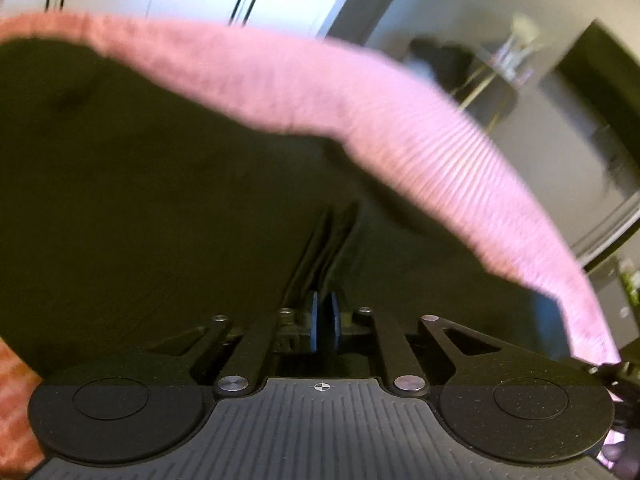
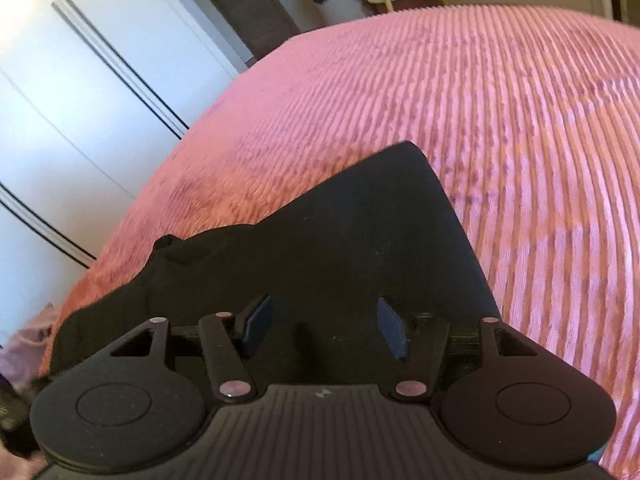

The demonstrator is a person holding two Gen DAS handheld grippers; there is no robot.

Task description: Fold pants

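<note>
A big pink bed cover [image 2: 480, 140] with raised stripes fills most of the right claw's view, and it runs as a pink band across the top of the left claw's view too. White cupboard doors [image 2: 80, 100] with dark lines stand behind the bed. The black pants [image 2: 360, 232] lie flat on the pink cover. In the right claw's view they make a dark shape with one square corner pointing away from the camera, and a bumpy, bunched edge runs off to the left. The pants reach right down under the right claw [image 2: 324, 328]. Its two blue pads are spread apart, and the dark cloth shows in the gap between them, but the pads do not press on it. In the left claw's view the dark pants [image 1: 160, 200] fill nearly the whole middle of the picture, right up to the pink band. The left claw [image 1: 325, 320] sits low in that view, with its two blue pads pressed almost together. A thin fold of the dark cloth seems to run up from between the pads, so the left claw looks to be pinching the pants. Far off on the right of the left claw's view, some blurry room things [image 1: 500, 64] stand by a wall, too fuzzy to name.
</note>
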